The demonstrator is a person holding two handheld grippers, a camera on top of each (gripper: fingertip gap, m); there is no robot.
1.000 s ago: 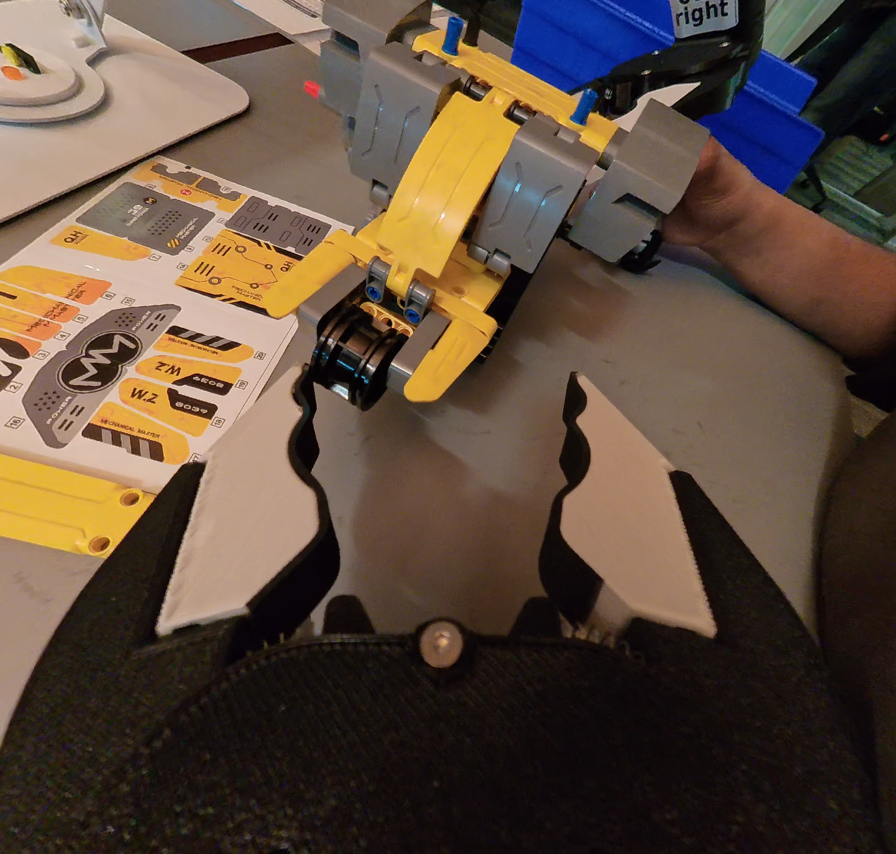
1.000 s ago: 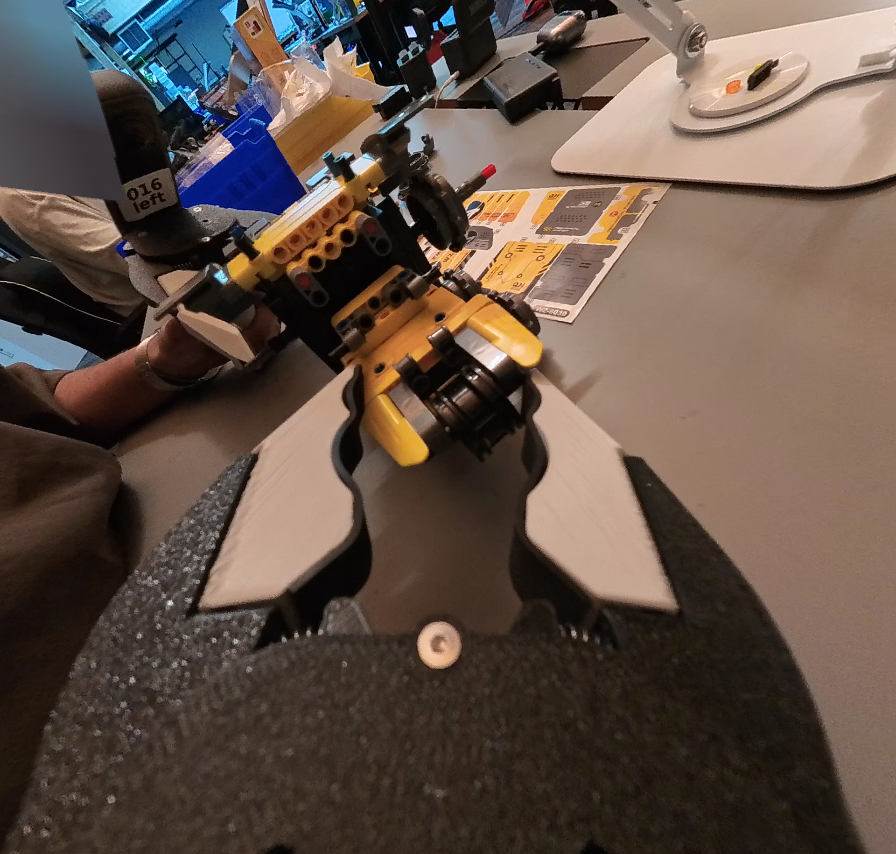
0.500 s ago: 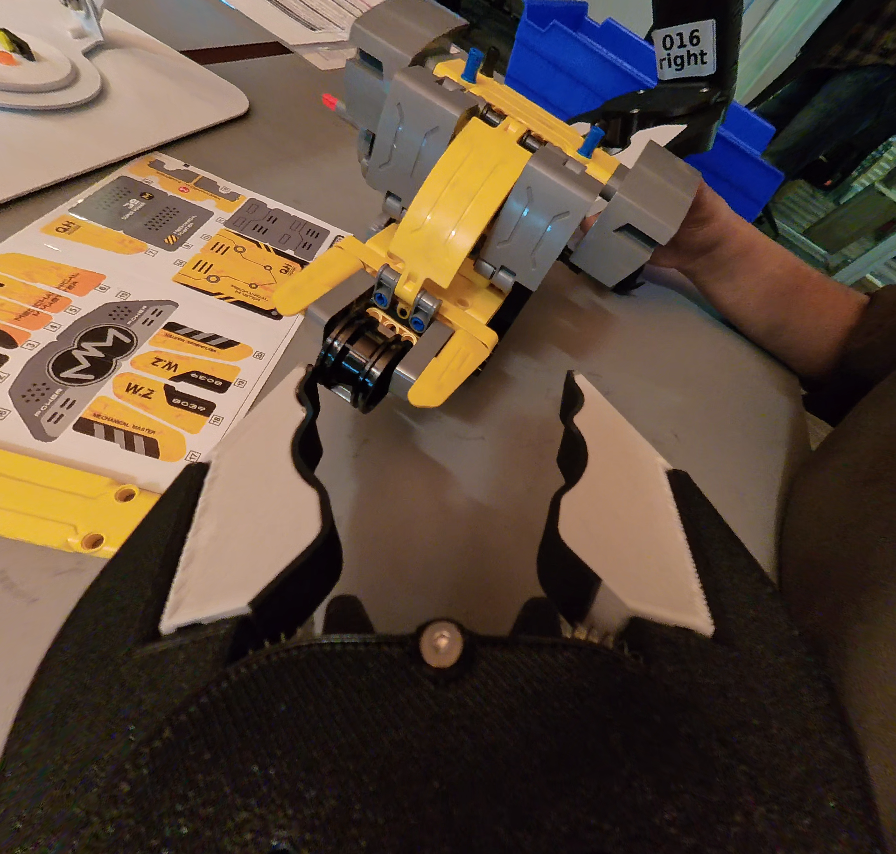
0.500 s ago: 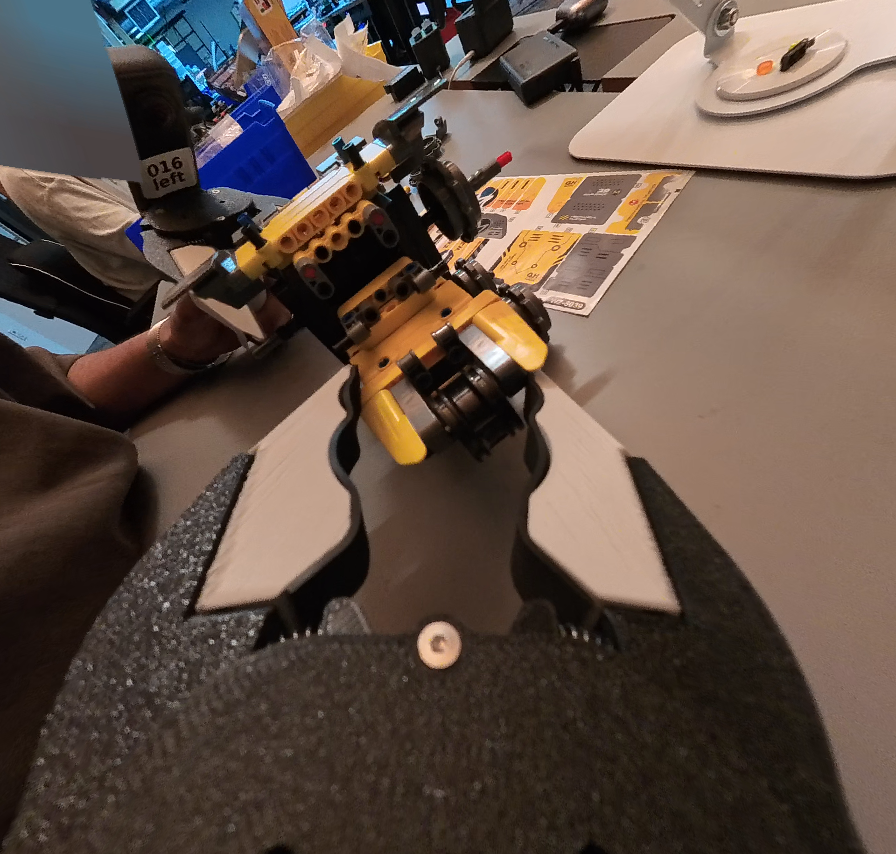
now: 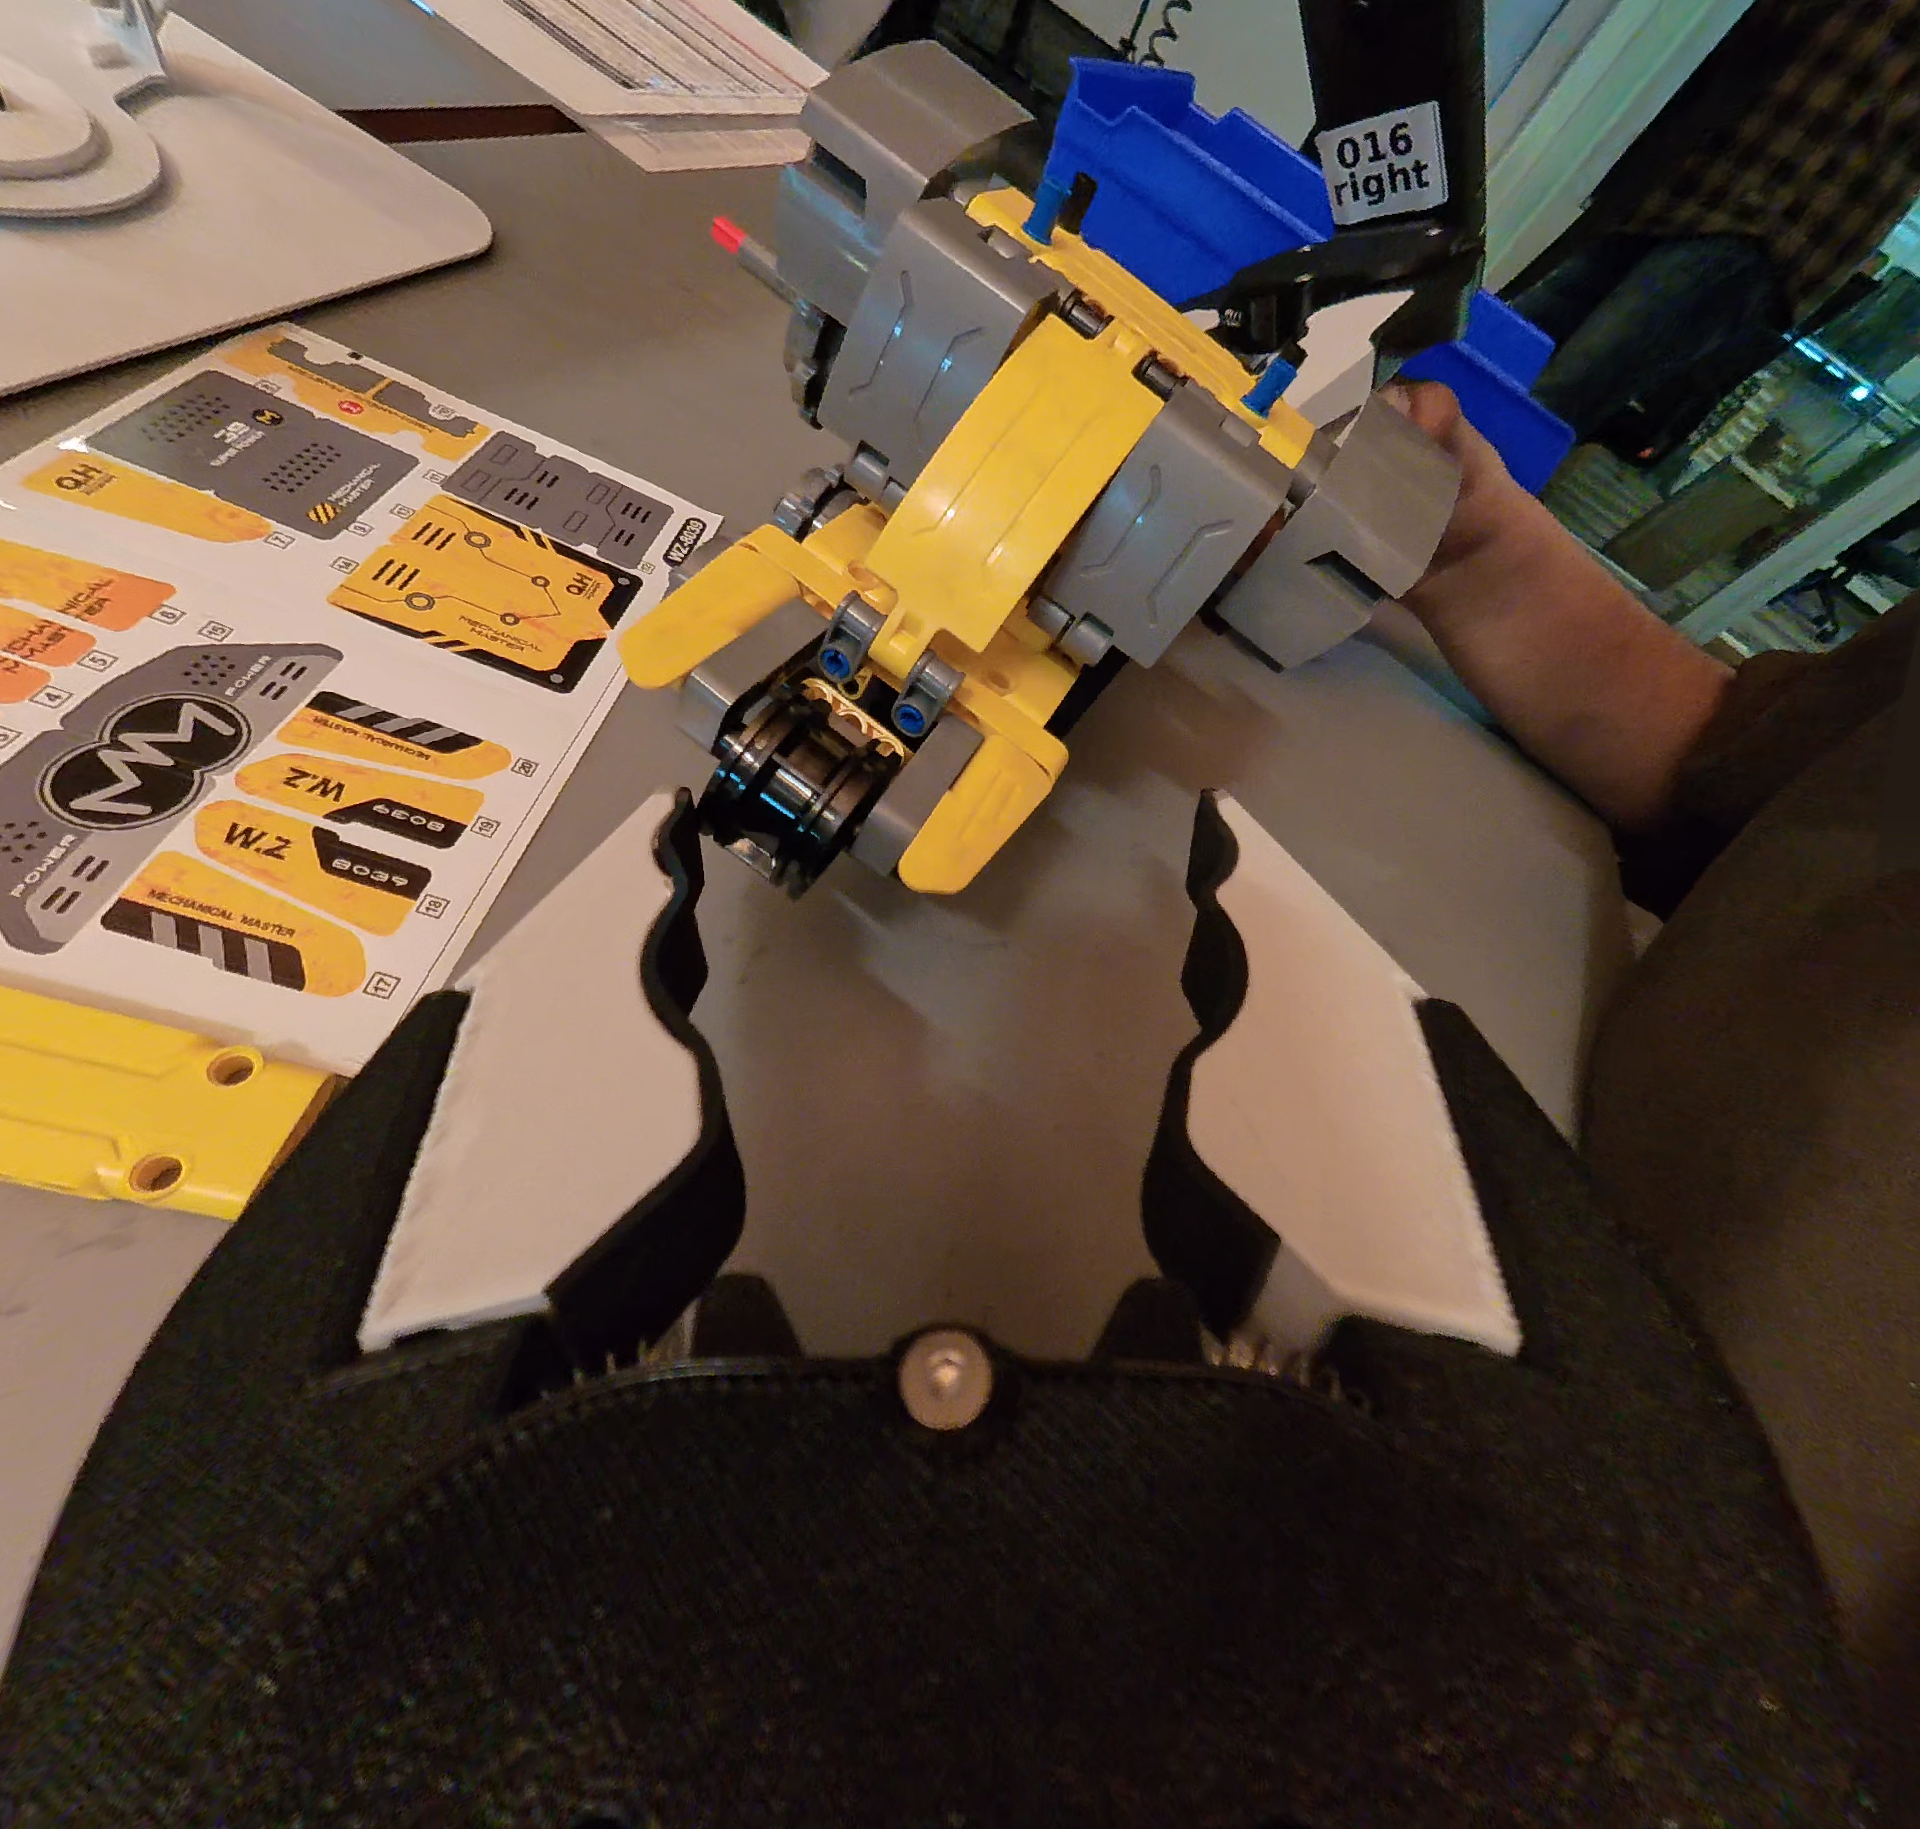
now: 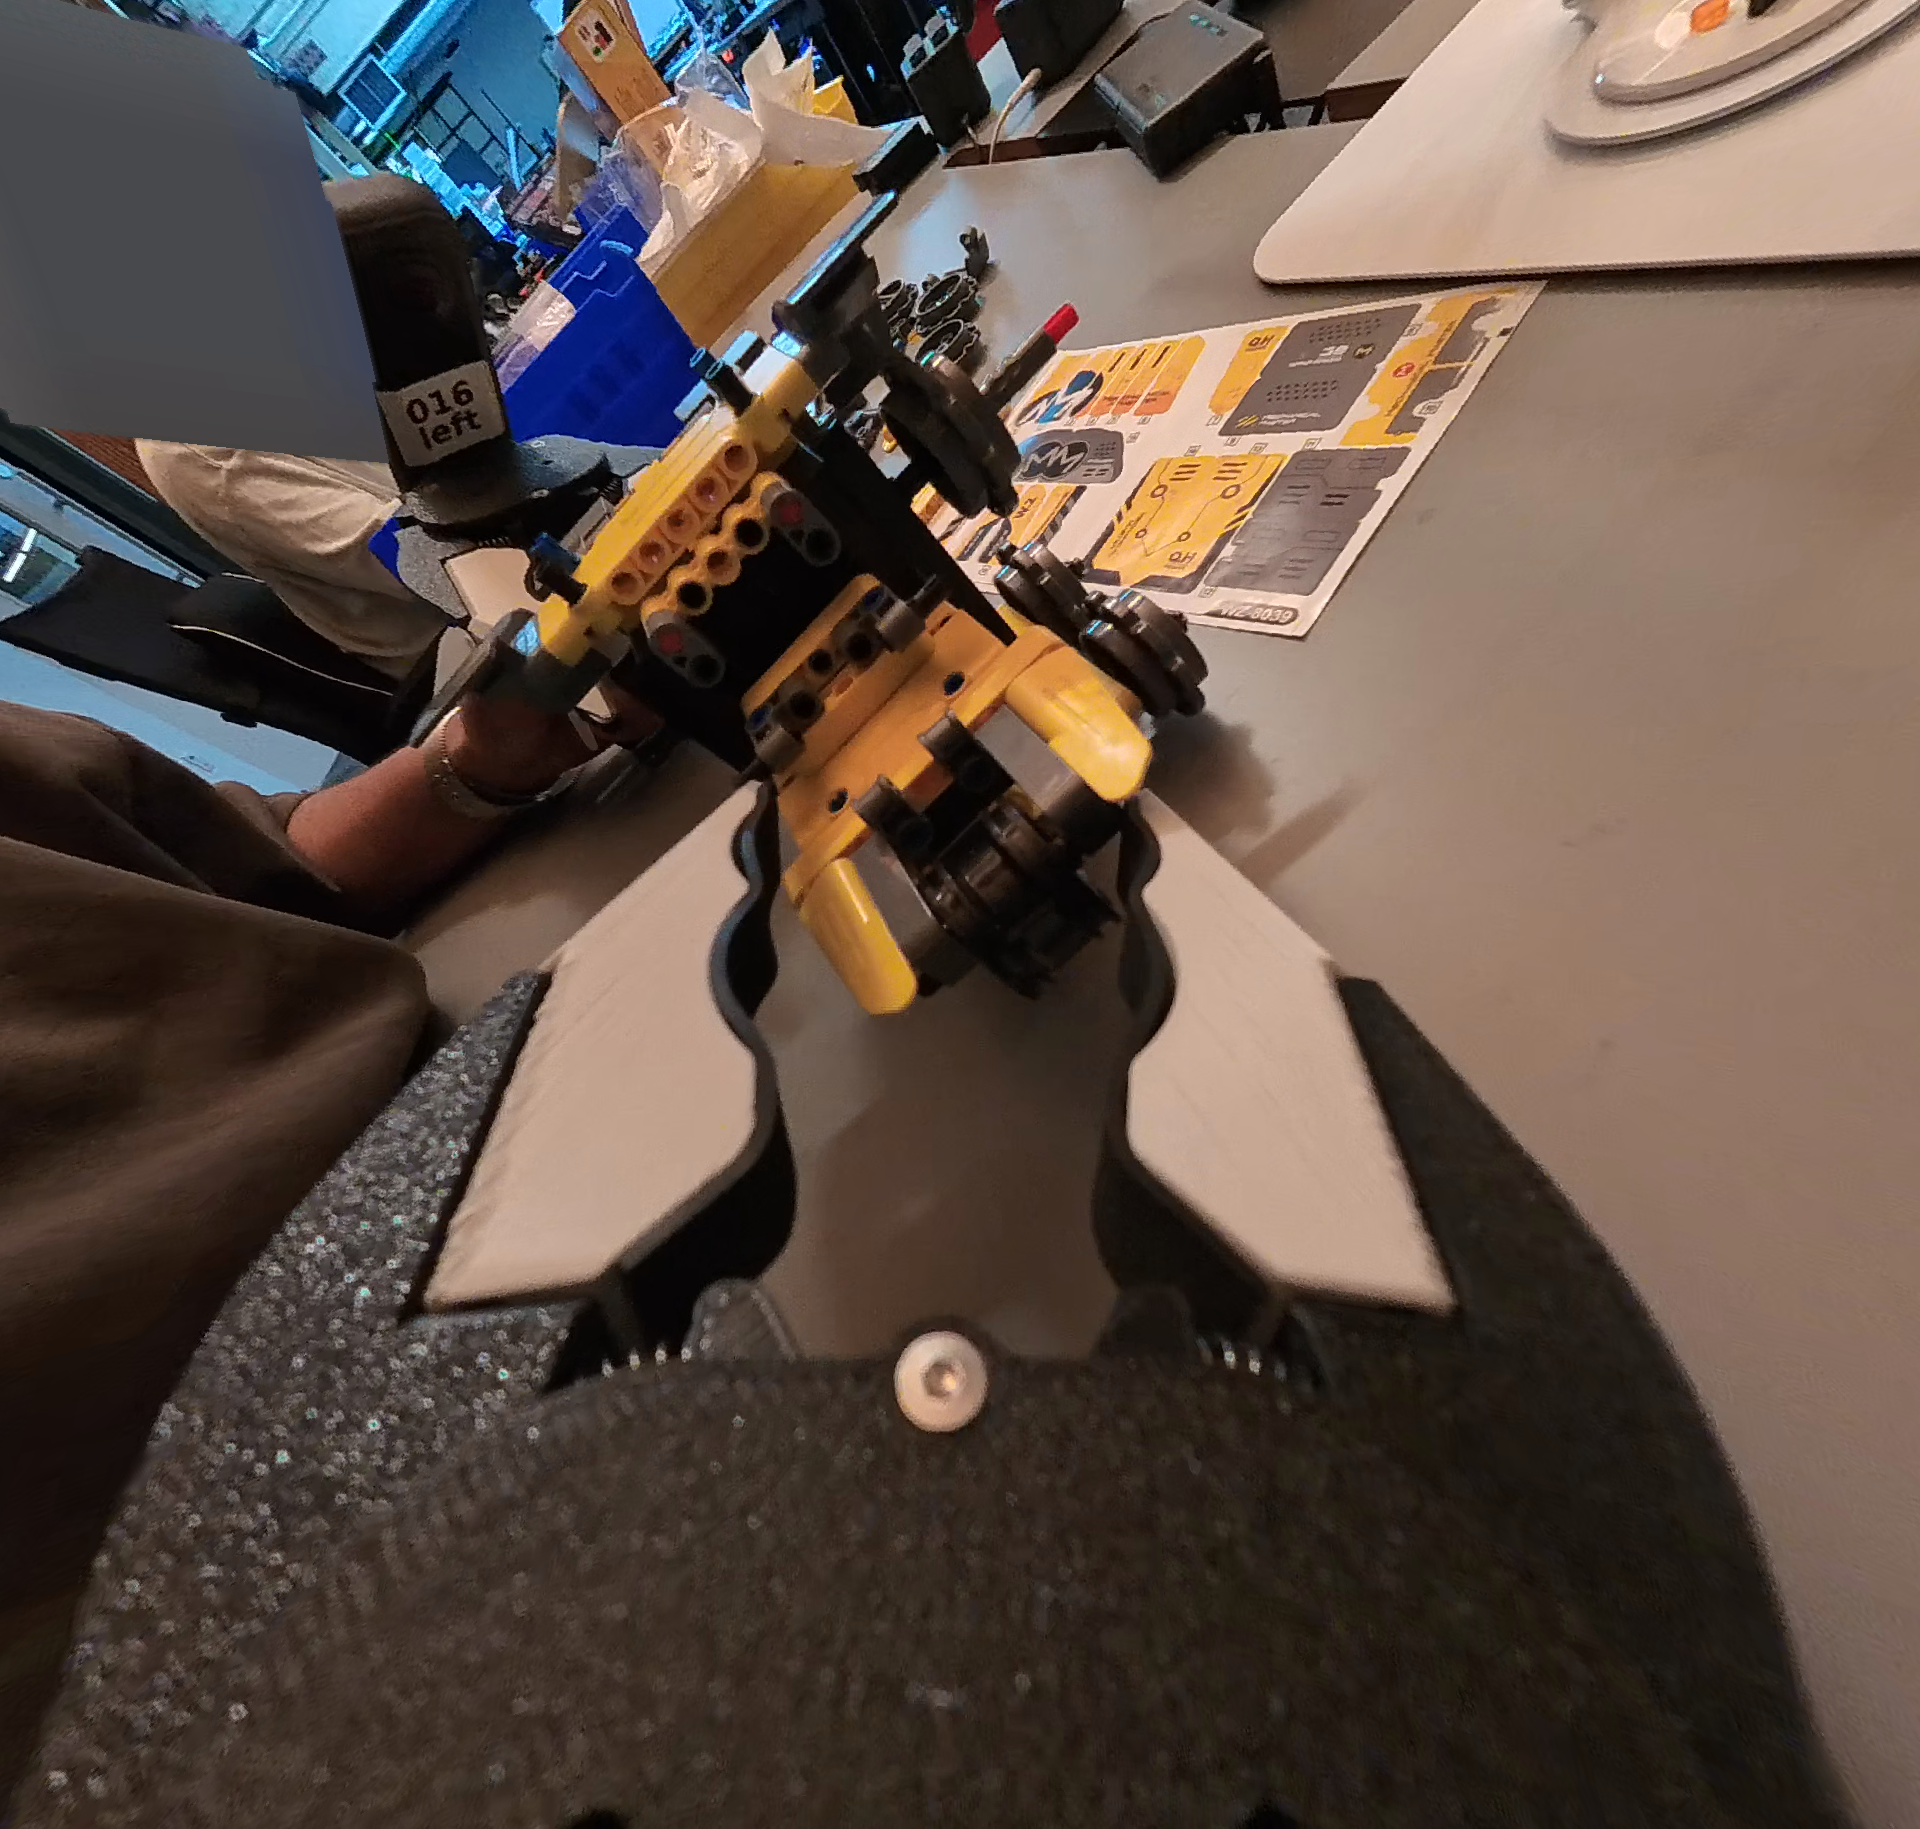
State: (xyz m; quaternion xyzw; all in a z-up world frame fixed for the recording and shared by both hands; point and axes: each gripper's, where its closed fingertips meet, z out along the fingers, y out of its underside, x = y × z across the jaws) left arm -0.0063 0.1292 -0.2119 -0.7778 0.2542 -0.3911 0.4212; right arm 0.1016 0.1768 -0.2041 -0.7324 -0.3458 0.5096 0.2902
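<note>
A yellow, grey and black brick-built vehicle model [image 5: 1018,491] is held tilted above the grey table [image 5: 987,1104]. My right gripper [image 6: 940,823] is shut on one end of the model [image 6: 852,699], with a finger on each side. It also shows at the model's far end in the left wrist view [image 5: 1371,252]. My left gripper [image 5: 940,813] is open and empty. Its left fingertip sits next to the black wheel [image 5: 790,792] at the model's near end. The model lies just ahead of its fingertips, not between them.
A sticker sheet [image 5: 312,636] lies on the table left of the model, with a loose yellow beam [image 5: 125,1104] by it. A white stand base [image 5: 208,200] is at the back left and a blue bin [image 5: 1174,179] behind the model. Small black parts [image 6: 935,304] lie farther back.
My right gripper has tipped a little with the model still in it. My left gripper stays open just short of the wheel end.
</note>
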